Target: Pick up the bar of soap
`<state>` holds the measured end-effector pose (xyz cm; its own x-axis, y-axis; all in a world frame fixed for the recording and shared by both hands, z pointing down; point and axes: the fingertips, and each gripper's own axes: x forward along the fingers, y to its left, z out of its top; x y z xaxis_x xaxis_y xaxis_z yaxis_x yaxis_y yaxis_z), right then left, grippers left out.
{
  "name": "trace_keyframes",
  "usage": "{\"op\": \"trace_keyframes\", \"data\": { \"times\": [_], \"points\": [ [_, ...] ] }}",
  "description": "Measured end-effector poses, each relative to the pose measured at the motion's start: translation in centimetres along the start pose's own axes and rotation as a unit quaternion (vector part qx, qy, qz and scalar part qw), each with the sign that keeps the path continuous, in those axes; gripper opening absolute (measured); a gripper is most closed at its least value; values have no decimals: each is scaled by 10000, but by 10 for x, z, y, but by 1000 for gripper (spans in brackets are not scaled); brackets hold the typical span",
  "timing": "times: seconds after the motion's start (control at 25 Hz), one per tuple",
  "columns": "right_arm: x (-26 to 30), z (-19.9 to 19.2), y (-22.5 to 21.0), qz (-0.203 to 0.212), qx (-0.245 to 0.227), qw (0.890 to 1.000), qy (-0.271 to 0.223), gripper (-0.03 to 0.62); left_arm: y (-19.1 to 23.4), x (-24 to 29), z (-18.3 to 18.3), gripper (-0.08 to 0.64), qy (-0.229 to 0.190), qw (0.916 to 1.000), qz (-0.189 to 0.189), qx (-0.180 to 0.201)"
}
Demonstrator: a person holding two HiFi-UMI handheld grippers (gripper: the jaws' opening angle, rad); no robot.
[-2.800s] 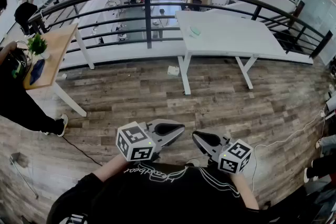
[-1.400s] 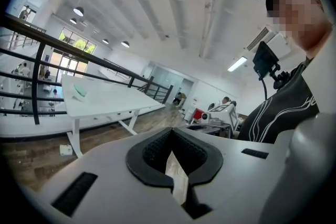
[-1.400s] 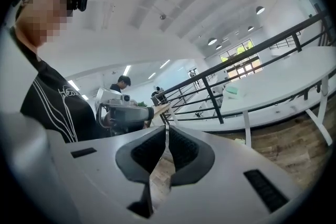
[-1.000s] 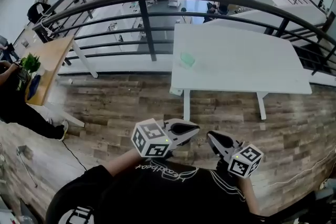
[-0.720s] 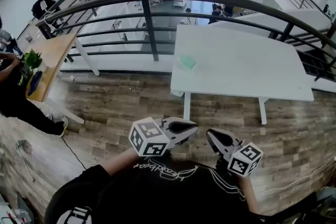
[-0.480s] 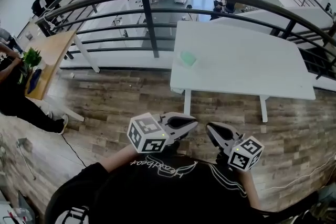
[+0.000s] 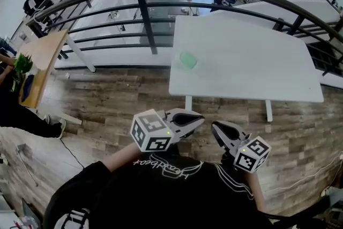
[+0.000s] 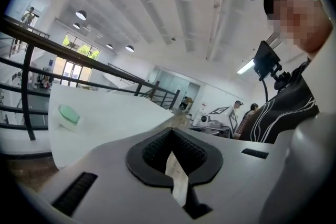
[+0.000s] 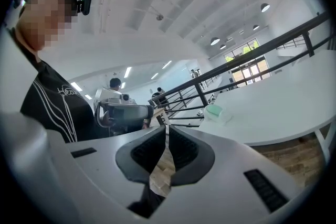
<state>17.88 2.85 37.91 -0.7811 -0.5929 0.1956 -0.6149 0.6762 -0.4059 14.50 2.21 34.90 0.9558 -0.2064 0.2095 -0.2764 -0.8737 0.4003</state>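
Soap bar (image 7: 188, 59), pale green, lies near the left edge of the white bench (image 7: 257, 67), well apart from both tools. Left hand-held gripper (image 7: 200, 118) and right hand-held gripper (image 7: 215, 128), jaws together and empty, sit close to the body, likely because the soap is not yet within reach.

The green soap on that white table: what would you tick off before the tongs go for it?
1. Sight of the soap: ok, it lies near the left edge of the white table.
2. Room around the soap: ok, only bare tabletop beside it.
3. Reach to the soap: not ok, both tongs are held near the person's body, with wooden floor between them and the table.
4. Opening of the left tongs: not ok, shut and empty.
5. Opening of the right tongs: not ok, shut and empty.
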Motion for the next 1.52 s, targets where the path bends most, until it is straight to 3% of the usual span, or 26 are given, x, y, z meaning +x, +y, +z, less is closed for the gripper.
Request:
{"op": "trace_keyframes", "data": {
  "times": [0.36, 0.76, 1.12, 1.52],
  "points": [
    [89, 29, -59, 61, 166, 9995, 262, 23, 111, -5, 24, 5, 169, 9992, 172, -331],
    [195, 53, -104, 105, -293, 9965, 778, 23, 227, -21, 45, 5, 271, 9968, 375, -660],
    [243, 49, -132, 327, 44, 9963, 788, 23, 286, -12, 41, 5, 400, 9948, 390, -853],
    [262, 43, -141, 502, 97, 9945, 919, 23, 313, -7, 38, 5, 470, 9932, 378, -993]
  ]
}}
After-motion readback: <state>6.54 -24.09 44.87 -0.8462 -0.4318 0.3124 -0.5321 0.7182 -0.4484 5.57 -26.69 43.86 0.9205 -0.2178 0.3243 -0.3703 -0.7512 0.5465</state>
